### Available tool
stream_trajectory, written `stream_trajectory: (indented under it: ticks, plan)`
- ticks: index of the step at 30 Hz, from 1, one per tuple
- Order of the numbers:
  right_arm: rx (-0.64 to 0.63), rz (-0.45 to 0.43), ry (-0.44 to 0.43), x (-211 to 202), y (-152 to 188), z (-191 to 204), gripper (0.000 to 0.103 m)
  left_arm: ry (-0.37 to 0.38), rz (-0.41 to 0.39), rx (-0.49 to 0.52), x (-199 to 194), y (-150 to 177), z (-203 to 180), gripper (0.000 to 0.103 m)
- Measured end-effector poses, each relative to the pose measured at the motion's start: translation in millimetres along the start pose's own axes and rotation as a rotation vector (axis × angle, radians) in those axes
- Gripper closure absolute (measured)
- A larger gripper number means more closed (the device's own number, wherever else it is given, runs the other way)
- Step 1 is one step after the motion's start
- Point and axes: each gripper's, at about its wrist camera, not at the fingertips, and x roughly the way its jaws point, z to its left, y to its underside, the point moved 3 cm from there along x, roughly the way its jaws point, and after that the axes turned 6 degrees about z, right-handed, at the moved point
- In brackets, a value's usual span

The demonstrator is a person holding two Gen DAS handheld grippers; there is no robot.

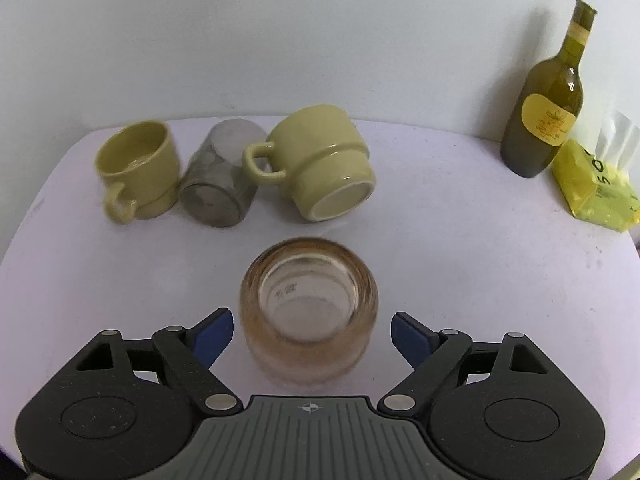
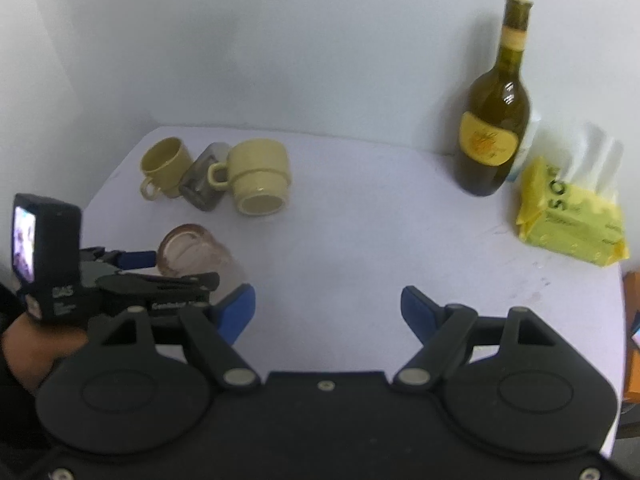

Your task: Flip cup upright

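Note:
An amber glass cup [image 1: 309,310] lies tipped on its side on the white table, its base toward the far side; it also shows in the right wrist view [image 2: 196,256]. My left gripper [image 1: 312,334] is open, with one blue fingertip on each side of the cup and not touching it. My right gripper [image 2: 328,312] is open and empty above bare table to the right of it. Further back a yellow mug [image 1: 138,170] stands upright, a grey glass [image 1: 220,180] lies on its side, and a second yellow mug [image 1: 320,160] lies tipped over.
A dark wine bottle [image 1: 548,100] with a yellow label stands at the back right by the wall. A yellow tissue pack [image 1: 596,188] lies next to it. The table edge [image 2: 622,300] runs down the right side. A white wall stands behind.

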Motion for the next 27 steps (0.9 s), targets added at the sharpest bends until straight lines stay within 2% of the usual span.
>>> stream_trajectory:
  ticks: [1,5,10,13,14,16,19,25,27]
  plan:
    - [-0.006,0.011,-0.02,3,0,1,0.024,-0.004,0.003,-0.018,-6,3,2,0.016]
    - [-0.075,0.048,-0.063,12,-4,16,0.024,-0.006,-0.005,-0.139,-45,20,26,0.001]
    - [-0.115,0.039,-0.044,6,-8,41,0.022,0.038,-0.032,-0.236,-94,33,64,0.0]
    - [-0.081,0.041,-0.018,-5,-9,57,0.013,0.035,-0.055,-0.282,-120,38,88,0.0]
    - [-0.062,0.039,-0.005,-11,-8,67,0.009,0.029,-0.056,-0.289,-127,39,94,0.0]
    - [-0.046,0.039,0.015,-18,-7,79,0.009,0.006,-0.054,-0.297,-141,42,105,0.0]
    - [-0.035,0.048,0.048,-25,-1,105,0.0,-0.03,-0.046,-0.299,-157,51,119,0.0]
    - [-0.025,0.043,0.118,-40,21,148,0.0,-0.033,0.028,-0.257,-171,76,142,0.0]
    - [-0.017,0.038,0.126,-44,28,156,0.0,-0.044,0.028,-0.241,-172,81,145,0.0]
